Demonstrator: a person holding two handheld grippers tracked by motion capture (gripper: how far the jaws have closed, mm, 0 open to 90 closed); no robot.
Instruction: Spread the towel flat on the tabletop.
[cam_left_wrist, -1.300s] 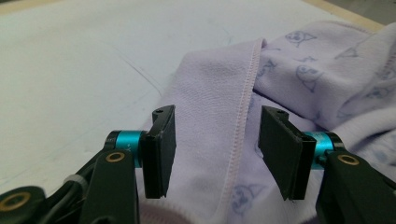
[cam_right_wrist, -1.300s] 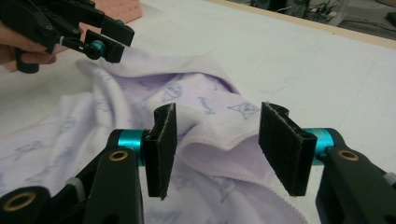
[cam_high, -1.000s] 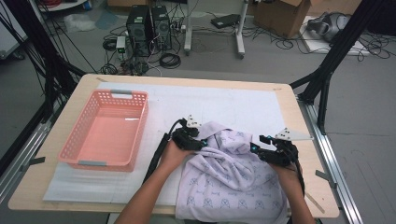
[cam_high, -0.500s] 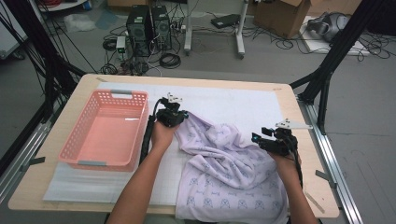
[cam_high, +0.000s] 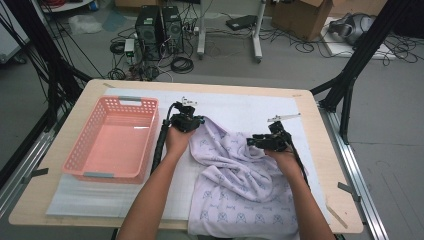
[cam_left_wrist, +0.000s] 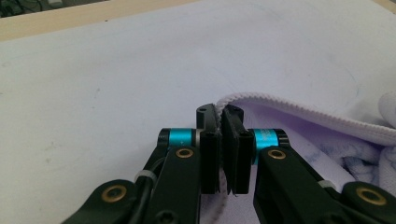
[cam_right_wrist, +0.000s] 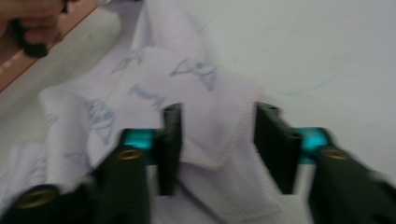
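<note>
Pale lilac cloth (cam_high: 235, 185) with a printed blue motif is spread rumpled across the white sheet (cam_high: 240, 107) covering the wooden table (cam_high: 65, 200), its near end hanging over the table's front edge. The left gripper (cam_high: 186, 120) is clamped on the ribbed hem at the cloth's far left corner, the black pads pressed flat with the edge pinched between them. The right gripper (cam_right_wrist: 219, 149) has just been closing; a stitched fold is seen between its jaws, but daylight remains on both sides, so no grip is made yet. Judged risk: if the right jaws shut on the thick doubled fold rather than a single edge, the cloth may be lifted bunched, or the soft knit may slide out when pulled taut against the left hold. A pink slotted plastic basket (cam_high: 117, 140) stands to the left, just beside the left forearm, and could be nudged.
</note>
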